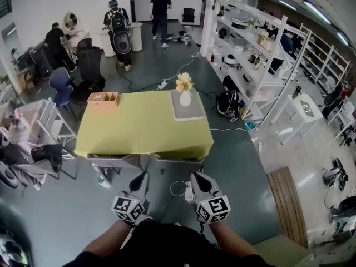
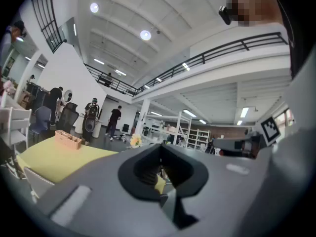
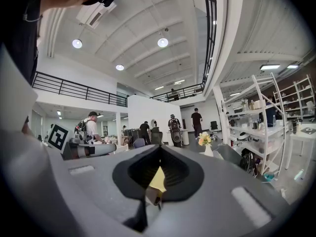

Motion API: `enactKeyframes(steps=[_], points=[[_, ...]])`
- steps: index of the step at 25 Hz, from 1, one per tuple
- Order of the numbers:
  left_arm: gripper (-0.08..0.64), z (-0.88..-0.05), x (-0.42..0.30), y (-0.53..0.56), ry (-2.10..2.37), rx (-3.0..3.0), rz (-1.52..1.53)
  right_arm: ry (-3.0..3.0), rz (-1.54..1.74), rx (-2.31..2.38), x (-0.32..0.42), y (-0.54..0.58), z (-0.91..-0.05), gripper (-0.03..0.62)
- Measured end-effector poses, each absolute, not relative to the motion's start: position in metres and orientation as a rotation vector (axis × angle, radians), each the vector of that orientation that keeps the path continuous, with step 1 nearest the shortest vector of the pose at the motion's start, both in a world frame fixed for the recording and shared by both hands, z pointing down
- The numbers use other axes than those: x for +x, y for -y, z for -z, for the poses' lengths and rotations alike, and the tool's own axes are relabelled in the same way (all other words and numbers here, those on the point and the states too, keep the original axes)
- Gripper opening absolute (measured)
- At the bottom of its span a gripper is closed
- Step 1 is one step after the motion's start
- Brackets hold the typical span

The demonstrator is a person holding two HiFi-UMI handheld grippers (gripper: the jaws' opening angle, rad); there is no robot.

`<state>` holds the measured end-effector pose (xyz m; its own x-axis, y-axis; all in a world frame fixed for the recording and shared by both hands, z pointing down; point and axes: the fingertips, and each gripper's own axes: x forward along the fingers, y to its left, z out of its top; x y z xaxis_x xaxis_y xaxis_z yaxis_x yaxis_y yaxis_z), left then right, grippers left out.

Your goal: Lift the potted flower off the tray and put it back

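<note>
Potted flower (image 1: 184,90) — upright, on tray (image 1: 189,114), yellow table (image 1: 139,124)

1. A plain yellow-green cloth is laid over the rectangular table (image 1: 144,132).
2. The flat rectangular tray (image 1: 189,114) is coloured grey.
3. The potted flower (image 1: 184,90) is shown with pale yellow blooms in a white pot.
4. The small divided box (image 1: 103,98) is coloured pale orange.
5. Black-and-white square markers are borne by the grey left gripper (image 1: 140,179) and the grey right gripper (image 1: 201,180).

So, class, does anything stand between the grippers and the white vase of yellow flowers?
Nothing visible does. Left gripper and right gripper hang short of the yellow-green table, whose top is bare up to the grey tray under the white vase of yellow flowers. The peach box sits far left.
</note>
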<state>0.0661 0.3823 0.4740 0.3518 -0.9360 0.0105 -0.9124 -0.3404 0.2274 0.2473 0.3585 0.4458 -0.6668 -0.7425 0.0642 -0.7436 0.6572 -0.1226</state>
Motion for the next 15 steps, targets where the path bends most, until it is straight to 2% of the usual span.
enactKeyframes(steps=[15], points=[[0.008,-0.474,0.077,-0.372,1.7,2.416,0.18,2.873,-0.206,1.27,0.258,-0.345,-0.446,0.003]])
